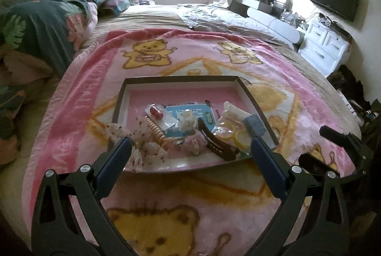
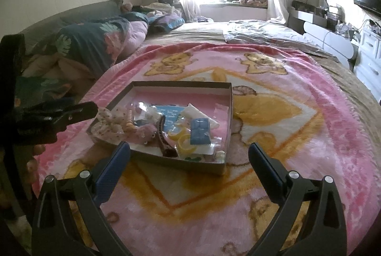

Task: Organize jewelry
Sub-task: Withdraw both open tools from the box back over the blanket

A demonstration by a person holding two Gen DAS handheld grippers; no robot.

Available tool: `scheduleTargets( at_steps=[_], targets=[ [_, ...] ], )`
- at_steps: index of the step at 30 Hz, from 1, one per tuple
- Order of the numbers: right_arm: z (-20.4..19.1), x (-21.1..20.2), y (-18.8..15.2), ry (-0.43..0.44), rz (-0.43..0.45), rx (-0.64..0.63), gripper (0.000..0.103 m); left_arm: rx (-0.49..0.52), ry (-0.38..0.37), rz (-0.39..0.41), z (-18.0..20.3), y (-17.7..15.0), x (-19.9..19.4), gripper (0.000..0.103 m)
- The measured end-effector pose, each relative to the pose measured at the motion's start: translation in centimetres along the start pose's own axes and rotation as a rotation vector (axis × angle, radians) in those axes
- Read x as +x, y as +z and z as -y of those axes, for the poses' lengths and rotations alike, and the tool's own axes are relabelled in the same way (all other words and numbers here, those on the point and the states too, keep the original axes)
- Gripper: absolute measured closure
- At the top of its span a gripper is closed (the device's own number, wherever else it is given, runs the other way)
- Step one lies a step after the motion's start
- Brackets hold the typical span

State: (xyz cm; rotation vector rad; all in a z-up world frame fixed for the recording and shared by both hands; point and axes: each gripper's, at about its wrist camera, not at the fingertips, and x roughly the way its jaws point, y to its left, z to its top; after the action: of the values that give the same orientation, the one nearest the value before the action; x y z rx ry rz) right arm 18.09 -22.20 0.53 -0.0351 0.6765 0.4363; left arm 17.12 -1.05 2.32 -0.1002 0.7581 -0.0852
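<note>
The open box [image 1: 252,98] of jewelry sits on the pink blanket [image 1: 297,113] covering the bed. Both the left hand-held gripper [image 1: 190,148] and right hand-held gripper [image 2: 189,153] gape wide, holding nothing. The box's jumbled contents overlap; small pieces are hard to identify.

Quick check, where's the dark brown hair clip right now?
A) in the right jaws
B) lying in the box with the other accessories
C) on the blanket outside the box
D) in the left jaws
B: the hair clip lies inside the box among the other pieces, and both pairs of jaws stand open with nothing in them.
</note>
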Motion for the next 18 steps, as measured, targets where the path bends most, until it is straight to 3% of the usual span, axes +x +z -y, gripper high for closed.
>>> scheduleTargets(
  at_steps=[18],
  targets=[
    [-1.5, -2.5, -2.5, 0.028, 0.03, -0.007, 0.004, -0.035, 0.041, 0.012, -2.1, -5.5, -3.0, 0.009]
  ],
)
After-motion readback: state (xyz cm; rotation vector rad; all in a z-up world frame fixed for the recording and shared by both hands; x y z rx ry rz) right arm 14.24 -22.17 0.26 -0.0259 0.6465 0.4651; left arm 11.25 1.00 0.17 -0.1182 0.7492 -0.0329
